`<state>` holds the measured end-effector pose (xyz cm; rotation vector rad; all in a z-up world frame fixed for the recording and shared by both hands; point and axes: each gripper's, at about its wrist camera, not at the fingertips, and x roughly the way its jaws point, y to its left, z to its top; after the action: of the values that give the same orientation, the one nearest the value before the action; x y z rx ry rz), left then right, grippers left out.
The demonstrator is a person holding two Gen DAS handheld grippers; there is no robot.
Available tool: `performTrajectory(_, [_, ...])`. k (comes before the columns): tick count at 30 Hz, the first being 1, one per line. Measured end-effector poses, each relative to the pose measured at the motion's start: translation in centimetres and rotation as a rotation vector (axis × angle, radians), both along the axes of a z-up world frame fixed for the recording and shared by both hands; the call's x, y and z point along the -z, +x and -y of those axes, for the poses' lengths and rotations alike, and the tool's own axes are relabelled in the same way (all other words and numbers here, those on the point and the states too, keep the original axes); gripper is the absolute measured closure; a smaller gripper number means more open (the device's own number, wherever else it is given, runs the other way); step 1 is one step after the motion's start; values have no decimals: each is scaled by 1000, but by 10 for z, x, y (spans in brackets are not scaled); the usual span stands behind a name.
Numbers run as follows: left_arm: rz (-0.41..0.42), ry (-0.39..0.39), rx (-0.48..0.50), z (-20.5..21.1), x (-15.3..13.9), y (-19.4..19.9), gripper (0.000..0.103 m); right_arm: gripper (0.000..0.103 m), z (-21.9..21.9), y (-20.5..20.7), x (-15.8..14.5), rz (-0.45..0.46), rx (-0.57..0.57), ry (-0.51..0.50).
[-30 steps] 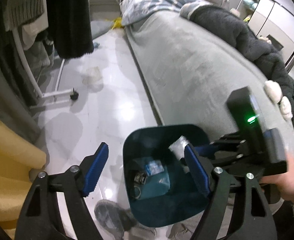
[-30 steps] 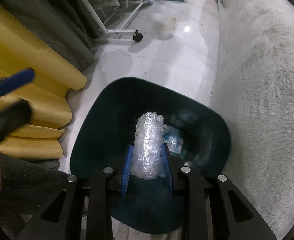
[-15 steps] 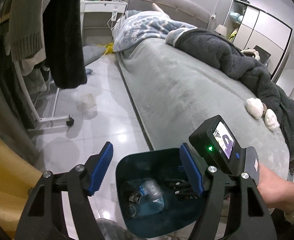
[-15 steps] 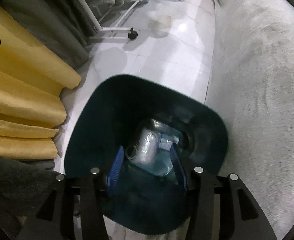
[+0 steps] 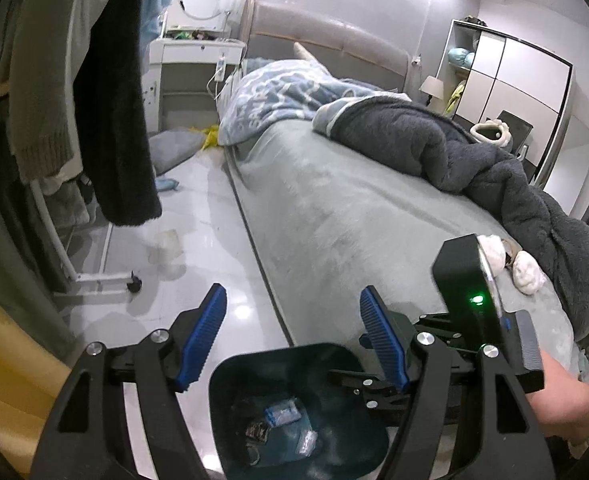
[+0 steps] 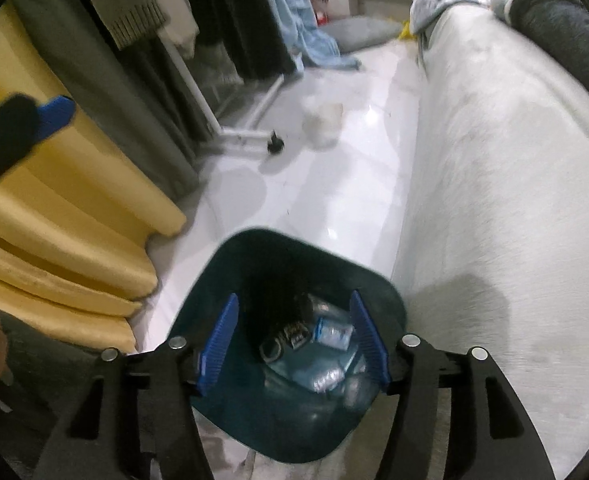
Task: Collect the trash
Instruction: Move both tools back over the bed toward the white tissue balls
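Trash lies at the bottom of the dark bin [image 6: 290, 364], which stands on the white floor [image 6: 334, 184] just beside the grey bed [image 6: 494, 200]: I see a crumpled clear plastic piece [image 6: 322, 378], a small blue-white wrapper [image 6: 332, 332] and some dark scraps. My right gripper [image 6: 292, 340] hangs over the bin mouth with its blue pads wide apart and nothing between them. My left gripper [image 5: 292, 336] is also spread and empty, a little left of the bin and pointing over the floor toward the far wall.

One more pale crumpled item [image 6: 322, 126] lies far on the floor, near the wheel of the clothes rack [image 6: 246, 136]. I think this is the next piece. The risk I see: reaching there, a gripper can knock the bin over, or catch the hanging clothes. Also the thin plastic can slip from the pads if I close on its edge only.
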<state>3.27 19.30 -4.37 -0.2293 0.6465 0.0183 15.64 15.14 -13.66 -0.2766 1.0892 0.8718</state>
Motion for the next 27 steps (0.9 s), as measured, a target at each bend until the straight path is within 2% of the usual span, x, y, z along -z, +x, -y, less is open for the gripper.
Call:
performTrajectory(8, [34,19,29,29,-16,11,31,35,40,3,-39,140,41,91])
performTrajectory(14, [37,41,59,48,-23,23,30,33,73,6,-54,229,88,115])
performTrajectory(21, [37,27,94,69,-27,35,28,28,112,10,-66,294,128,129])
performTrajectory(27, [45,50,136,91,-33,49,27,25,143,9,-71,339,157,125])
